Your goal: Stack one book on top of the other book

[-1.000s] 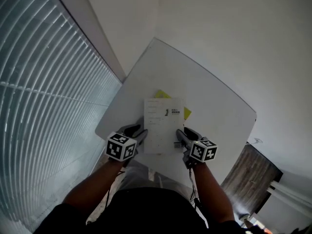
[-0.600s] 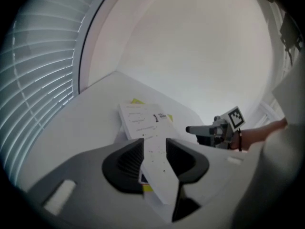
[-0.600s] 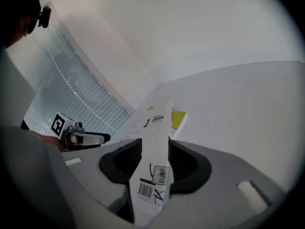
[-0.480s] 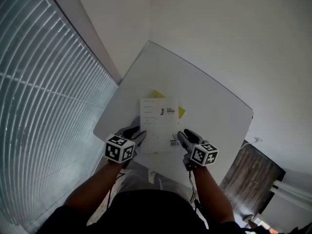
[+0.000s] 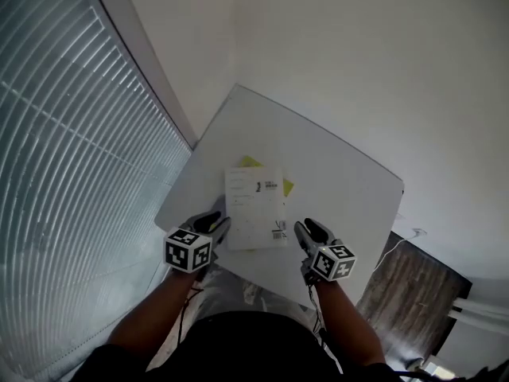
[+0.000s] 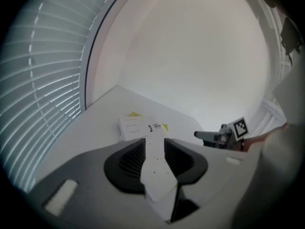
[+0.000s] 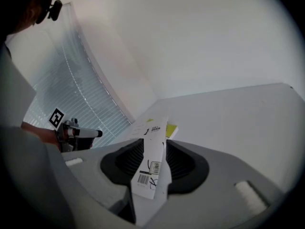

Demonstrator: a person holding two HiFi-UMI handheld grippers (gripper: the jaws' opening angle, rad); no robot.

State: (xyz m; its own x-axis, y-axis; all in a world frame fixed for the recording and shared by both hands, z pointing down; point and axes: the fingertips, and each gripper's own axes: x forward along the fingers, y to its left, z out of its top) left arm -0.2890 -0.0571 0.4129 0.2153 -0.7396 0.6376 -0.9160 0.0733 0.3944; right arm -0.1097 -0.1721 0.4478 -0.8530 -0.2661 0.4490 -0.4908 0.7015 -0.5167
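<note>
A white book (image 5: 254, 205) lies flat on a yellow book (image 5: 287, 186), which peeks out at its far and right edges, on the white table (image 5: 342, 181). My left gripper (image 5: 216, 224) hovers just left of the white book's near corner, apart from it. My right gripper (image 5: 306, 229) hovers just right of the other near corner. The jaws of both are closing with nothing pressed between the pads. The left gripper view shows the white book (image 6: 138, 127) through the gap. In the right gripper view its barcode corner (image 7: 145, 175) shows between the jaws.
Window blinds (image 5: 71, 150) run along the table's left side and a plain white wall (image 5: 358, 54) stands behind it. The table's near edge (image 5: 262, 273) is close to my body. Dark wooden flooring (image 5: 413, 285) lies past the table's right corner.
Both grippers have let go of the white book's near corners, risen and drawn outward and back. The white book stays on the yellow one.
</note>
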